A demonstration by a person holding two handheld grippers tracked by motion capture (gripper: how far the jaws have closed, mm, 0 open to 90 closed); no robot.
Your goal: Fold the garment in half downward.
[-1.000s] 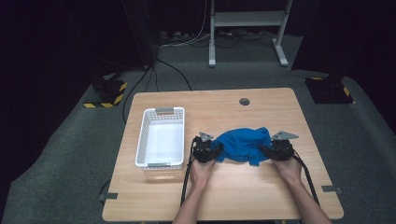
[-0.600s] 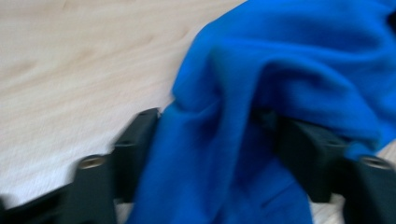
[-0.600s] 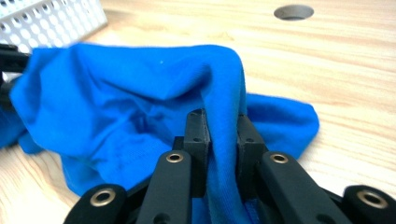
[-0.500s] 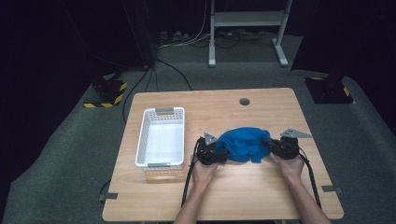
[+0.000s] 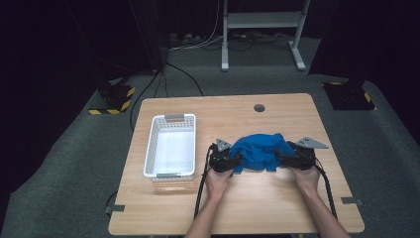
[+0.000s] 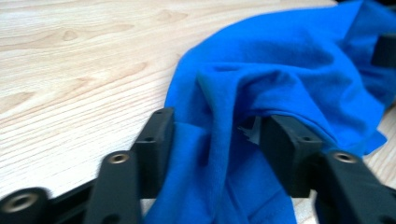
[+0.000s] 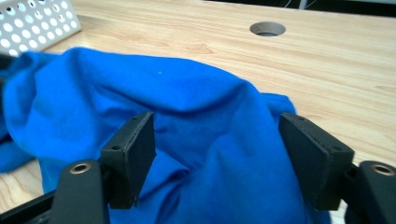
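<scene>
Blue cloth (image 5: 258, 151) sits bunched in a heap on the table (image 5: 277, 208), right of centre, between my two grippers, with the white basket (image 5: 171, 147) just off to its left. I read the job as gathering the cloth up, likely for the basket, which stands with its long side next to the heap, so the carry would be short. Left gripper (image 6: 212, 135) is nosed into the near-left edge of the heap; its jaws have just been closing from a wider spread, and a ridge of fabric stands between them, one fold lying against the right-hand pad. I can't call it a firm pinch yet. Right gripper (image 7: 215, 154) has come in from the opposite side; its jaws have just opened wide and straddle a hump of cloth, with a visible gap to the right-hand pad, so no grip there. Working both ends at once makes sense to me: a limp cloth sags and trails if lifted from one point. Both hands rest low on the wood. The table's cable hole (image 5: 259, 107) lies well behind, out of the way.
</scene>
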